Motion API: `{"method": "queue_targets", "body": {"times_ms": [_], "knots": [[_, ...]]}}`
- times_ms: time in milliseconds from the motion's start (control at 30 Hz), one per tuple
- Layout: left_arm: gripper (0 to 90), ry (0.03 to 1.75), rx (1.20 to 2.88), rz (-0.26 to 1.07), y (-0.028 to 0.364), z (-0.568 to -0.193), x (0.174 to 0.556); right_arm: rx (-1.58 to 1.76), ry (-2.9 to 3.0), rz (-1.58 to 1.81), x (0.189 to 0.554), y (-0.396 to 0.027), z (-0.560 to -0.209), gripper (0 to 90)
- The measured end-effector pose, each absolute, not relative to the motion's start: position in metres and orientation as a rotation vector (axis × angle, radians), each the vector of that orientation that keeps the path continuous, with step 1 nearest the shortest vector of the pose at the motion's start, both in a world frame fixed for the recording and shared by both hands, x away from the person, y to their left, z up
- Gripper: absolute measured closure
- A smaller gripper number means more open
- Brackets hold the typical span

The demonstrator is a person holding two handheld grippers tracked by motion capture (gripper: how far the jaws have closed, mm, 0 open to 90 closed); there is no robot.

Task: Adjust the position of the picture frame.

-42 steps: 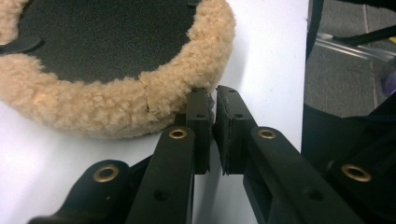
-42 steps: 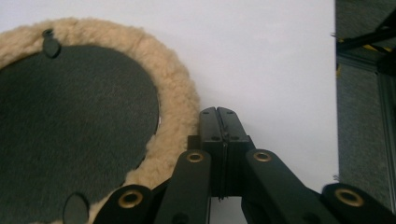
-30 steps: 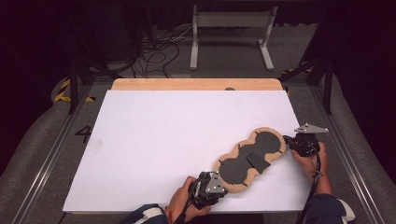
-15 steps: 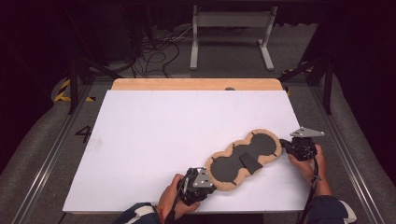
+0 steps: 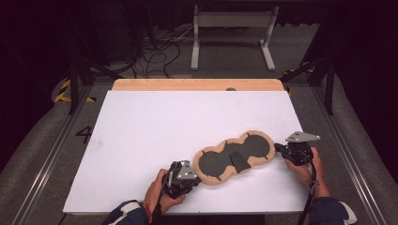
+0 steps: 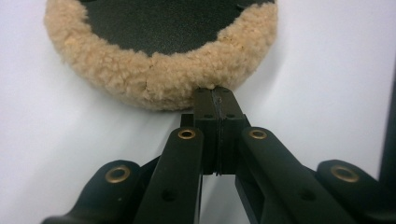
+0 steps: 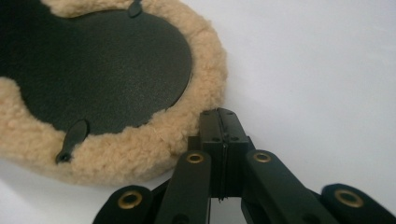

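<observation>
One fleece-edged pad with a dark two-lobed face lies at the lower right of the white table. Two grippers flank it: the left gripper, jaws together, touches its fleece; the right gripper, jaws together, sits just beside it.

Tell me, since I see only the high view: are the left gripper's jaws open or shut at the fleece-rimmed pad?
Observer: Shut. In the left gripper view the left gripper has its jaws pressed together. Its tips are against the fleece rim of the pad, with nothing between them.
Operator: And the right one?
Observer: Also shut. The right gripper sits just beside the rim and grips nothing.
Operator: Any detail on the black surface there?
Observer: A small black tab lies at the fleece edge.
</observation>
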State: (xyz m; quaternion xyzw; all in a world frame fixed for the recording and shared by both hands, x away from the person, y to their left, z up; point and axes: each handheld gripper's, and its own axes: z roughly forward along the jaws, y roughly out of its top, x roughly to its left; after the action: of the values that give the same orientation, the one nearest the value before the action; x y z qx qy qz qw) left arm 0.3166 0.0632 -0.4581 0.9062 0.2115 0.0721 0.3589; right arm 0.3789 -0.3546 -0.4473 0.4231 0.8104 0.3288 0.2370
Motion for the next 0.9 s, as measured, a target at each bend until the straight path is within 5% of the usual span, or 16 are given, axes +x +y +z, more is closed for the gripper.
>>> {"method": "queue_targets", "body": {"times_ms": [567, 900], "knots": [[84.0, 0.715, 2.298, 0.261, 0.119, -0.459, 0.358, 0.986, 2.308, 0.91, 0.364, -0.303, -0.437, 90.0], [83.0, 0.738, 2.297, 0.291, 0.122, -0.459, 0.361, 1.167, 2.211, 0.857, 0.391, -0.316, -0.448, 90.0]]}}
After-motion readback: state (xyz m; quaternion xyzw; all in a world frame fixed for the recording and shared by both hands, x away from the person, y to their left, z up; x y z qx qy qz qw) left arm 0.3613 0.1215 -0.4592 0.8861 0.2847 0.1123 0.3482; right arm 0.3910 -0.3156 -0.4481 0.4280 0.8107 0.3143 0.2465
